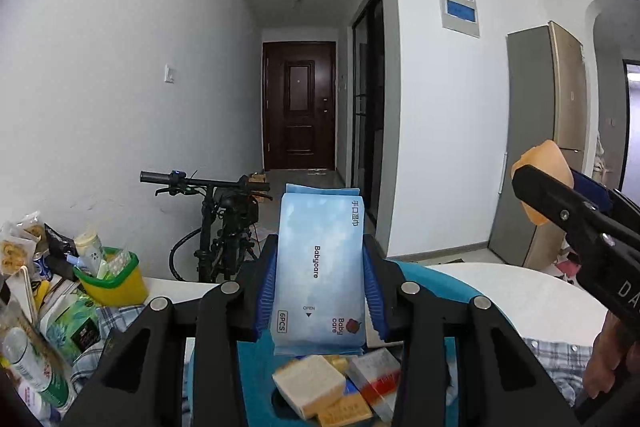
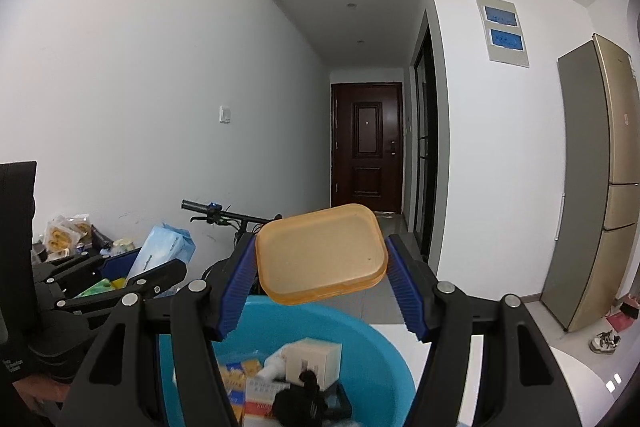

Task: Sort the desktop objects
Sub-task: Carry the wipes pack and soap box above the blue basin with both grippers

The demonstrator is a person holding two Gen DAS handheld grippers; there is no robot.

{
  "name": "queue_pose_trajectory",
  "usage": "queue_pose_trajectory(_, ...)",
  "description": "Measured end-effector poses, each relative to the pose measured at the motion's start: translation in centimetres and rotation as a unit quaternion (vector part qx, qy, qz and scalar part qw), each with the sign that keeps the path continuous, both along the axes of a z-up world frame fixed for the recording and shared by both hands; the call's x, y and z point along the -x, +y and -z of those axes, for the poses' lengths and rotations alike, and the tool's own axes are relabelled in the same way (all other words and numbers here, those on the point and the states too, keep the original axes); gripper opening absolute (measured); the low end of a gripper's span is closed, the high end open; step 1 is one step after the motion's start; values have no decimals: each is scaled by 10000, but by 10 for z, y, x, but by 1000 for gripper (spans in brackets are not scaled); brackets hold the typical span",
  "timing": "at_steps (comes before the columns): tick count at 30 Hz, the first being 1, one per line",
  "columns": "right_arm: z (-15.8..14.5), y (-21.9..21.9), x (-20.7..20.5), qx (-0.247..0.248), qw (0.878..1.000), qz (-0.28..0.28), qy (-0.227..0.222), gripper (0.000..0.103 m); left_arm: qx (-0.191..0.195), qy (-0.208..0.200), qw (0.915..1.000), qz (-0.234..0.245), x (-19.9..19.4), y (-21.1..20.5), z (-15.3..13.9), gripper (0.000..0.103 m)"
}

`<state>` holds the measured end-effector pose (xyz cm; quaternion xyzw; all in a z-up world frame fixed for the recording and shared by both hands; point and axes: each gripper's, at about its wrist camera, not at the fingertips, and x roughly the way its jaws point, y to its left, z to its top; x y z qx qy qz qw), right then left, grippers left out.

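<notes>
Both loads hang directly above the blue basin (image 2: 384, 355), and that vertical relation is what the next move turns on. The left tongs (image 1: 320, 291) are clamped on a pale blue pack of wet wipes (image 1: 320, 267), gripped across its narrow width so its long axis runs forward along the fingers and slightly upward; below it lie the small boxes (image 1: 316, 387) already in the basin. The right tongs (image 2: 320, 287) are clamped on a flat orange container (image 2: 320, 251), its long axis crosswise between the two blue pads, tilted face-up over the basin's near half. Judging by height and position, neither tongs is clearly nearer; both sit over the basin, the left slightly to the side of the right. To the left on the surface stands a green-and-yellow holder (image 1: 116, 283) among unsorted packets, well apart from both loads
</notes>
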<state>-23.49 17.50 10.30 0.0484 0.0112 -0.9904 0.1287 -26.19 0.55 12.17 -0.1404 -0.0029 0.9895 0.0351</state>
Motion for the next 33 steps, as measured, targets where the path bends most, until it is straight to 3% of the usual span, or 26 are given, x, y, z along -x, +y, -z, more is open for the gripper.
queue_pose_trajectory(5,-4,-1,22,133,9999,-29,-60,62,-35,146,9999,-6,17,-2,-4,41)
queue_pose_trajectory(9,-5,-4,27,125,9999,-110,-8,62,264,301,9991,-123,11,3,-6,41)
queue_pose_trajectory(12,-3,-6,29,125,9998,-119,-26,62,157,506,9984,-208,3,-2,-11,41)
queue_pose_trajectory(18,0,-9,27,27,9998,-182,-68,62,49,342,9992,-218,13,-9,-9,41)
queue_pose_trajectory(22,1,-5,32,58,9997,-150,-177,62,-64,13,9999,-136,25,-13,-3,41)
queue_pose_trajectory(24,2,-3,39,30,9992,-94,-389,62,-51,-396,9990,-191,36,-12,5,41)
queue_pose_trajectory(27,8,-5,57,-140,9942,-87,-1058,62,-137,-1108,9937,-120,57,-14,20,41)
queue_pose_trajectory(33,37,-10,88,-327,9748,-417,-2167,62,-113,-1940,9809,-35,79,-10,46,41)
